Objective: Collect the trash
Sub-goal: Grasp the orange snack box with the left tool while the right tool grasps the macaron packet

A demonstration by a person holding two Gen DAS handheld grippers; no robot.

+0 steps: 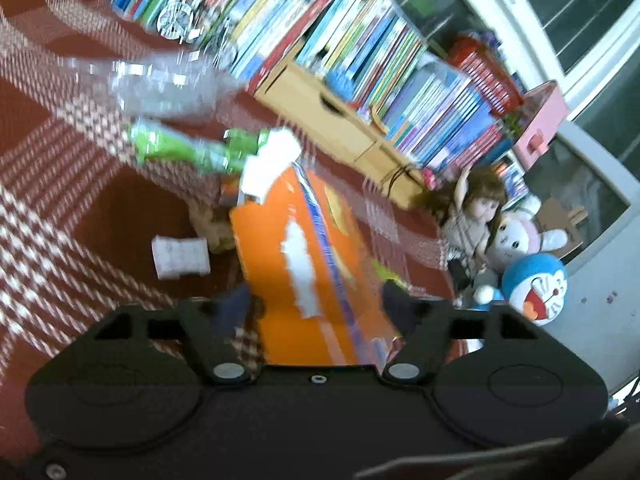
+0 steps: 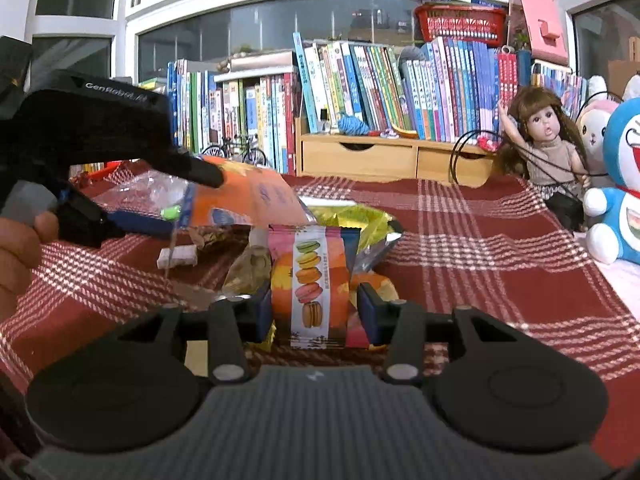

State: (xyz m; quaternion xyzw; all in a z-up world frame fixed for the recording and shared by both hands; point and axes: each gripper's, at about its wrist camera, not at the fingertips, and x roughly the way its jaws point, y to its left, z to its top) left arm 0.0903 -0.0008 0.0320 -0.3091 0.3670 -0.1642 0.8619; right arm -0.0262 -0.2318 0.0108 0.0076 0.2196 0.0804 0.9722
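Both my grippers clamped on snack wrappers over the red plaid cloth (image 2: 480, 240)

My right gripper (image 2: 316, 312) pinches the macaron packet (image 2: 308, 288) upright, trash heaped just behind it; my left gripper (image 1: 316, 304) grips the orange bag (image 1: 304, 248), lifted above the paper cup (image 1: 180, 258) and green wrapper (image 1: 180, 148). Beyond stand a doll (image 2: 548, 140) and the books (image 2: 360, 88)

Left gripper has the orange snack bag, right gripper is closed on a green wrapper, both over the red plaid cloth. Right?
Not quite. The right wrist view shows the right gripper closed on a macaron packet, pink and orange, not a green wrapper. The left gripper does hold the orange snack bag over the red plaid cloth.
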